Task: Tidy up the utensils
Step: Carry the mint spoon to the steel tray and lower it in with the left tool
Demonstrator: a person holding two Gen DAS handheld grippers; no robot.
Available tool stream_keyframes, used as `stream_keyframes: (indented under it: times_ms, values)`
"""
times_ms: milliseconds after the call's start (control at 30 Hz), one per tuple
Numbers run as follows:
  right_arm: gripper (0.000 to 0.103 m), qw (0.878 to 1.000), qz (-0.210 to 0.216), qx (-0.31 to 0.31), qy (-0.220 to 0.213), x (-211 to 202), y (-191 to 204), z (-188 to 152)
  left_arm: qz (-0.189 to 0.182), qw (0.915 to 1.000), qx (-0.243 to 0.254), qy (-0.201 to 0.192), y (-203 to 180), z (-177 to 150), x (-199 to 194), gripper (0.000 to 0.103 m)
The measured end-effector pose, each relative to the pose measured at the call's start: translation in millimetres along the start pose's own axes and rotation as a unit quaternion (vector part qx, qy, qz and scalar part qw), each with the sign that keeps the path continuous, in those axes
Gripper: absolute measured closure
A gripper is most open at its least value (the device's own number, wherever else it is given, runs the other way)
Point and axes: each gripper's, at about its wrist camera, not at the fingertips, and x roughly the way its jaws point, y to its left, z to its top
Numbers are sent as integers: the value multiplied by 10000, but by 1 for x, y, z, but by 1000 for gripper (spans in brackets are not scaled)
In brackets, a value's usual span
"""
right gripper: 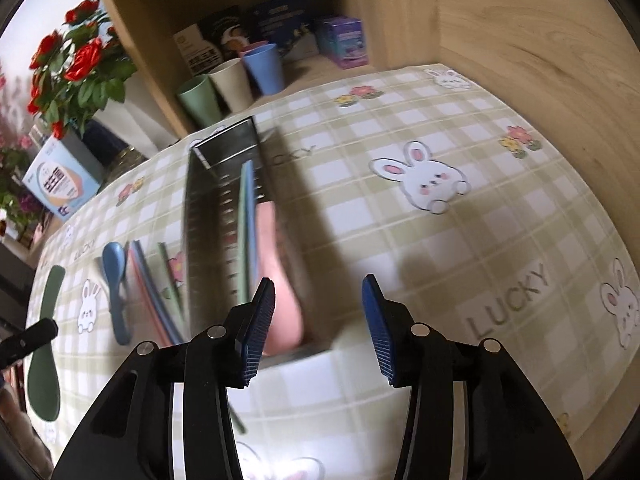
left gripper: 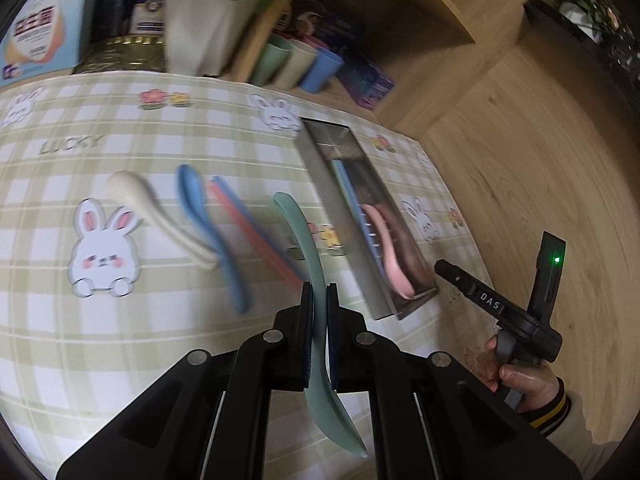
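My left gripper [left gripper: 320, 300] is shut on the handle of a green spoon [left gripper: 308, 248], held above the checked tablecloth; the same green spoon [right gripper: 46, 340] shows at far left in the right wrist view. To its right lies a long metal tray [left gripper: 320, 172] holding a pink spoon [left gripper: 384, 240] and green and blue chopsticks [right gripper: 246, 220]. My right gripper [right gripper: 318, 300] is open with nothing between its pads, just past the near end of the tray [right gripper: 200, 220], right of the pink spoon [right gripper: 280, 280]. A white spoon [left gripper: 152, 204], a blue spoon [left gripper: 208, 224] and pink chopsticks [left gripper: 256, 232] lie left of the tray.
Green, beige and blue cups [left gripper: 296, 64] stand in a wooden shelf [left gripper: 440, 8] behind the table. A white flower pot [left gripper: 204, 28] and boxes [left gripper: 36, 36] sit at the back left. A wooden panel [right gripper: 520, 40] borders the table's right side.
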Motion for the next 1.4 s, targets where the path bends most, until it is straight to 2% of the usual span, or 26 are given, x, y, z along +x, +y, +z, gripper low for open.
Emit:
stream_keyframes:
  times_ms: [200,333,467,667,800,1067,1400]
  values:
    - [44,10000,-86,-17,-32,-6,-13,2,-295,9993,51,221,-36,18,37,97]
    - [42,9999,-13,76,-79,-8,-21,4,-593,9961,-389,521,-49,34,79,97]
    - [42,9997,5,226,-113,-9,-36,0,-646,9924,-781,701,-58,51,120,97]
    - [42,9983,176,553,-32,-9,-61,-8,-364,9907,-804,1032,-69,62,162,97]
    - [42,9976,139,673,-35,-7,-73,-8,-127,9917,-633,1115,-75,66,176,97]
    - [42,9961,264,838,-28,-4,-82,-8,92,9904,-515,1276,-79,62,191,97]
    - [42,9960,284,842,19,-2,-80,-8,-97,9874,-617,1452,-78,57,198,97]
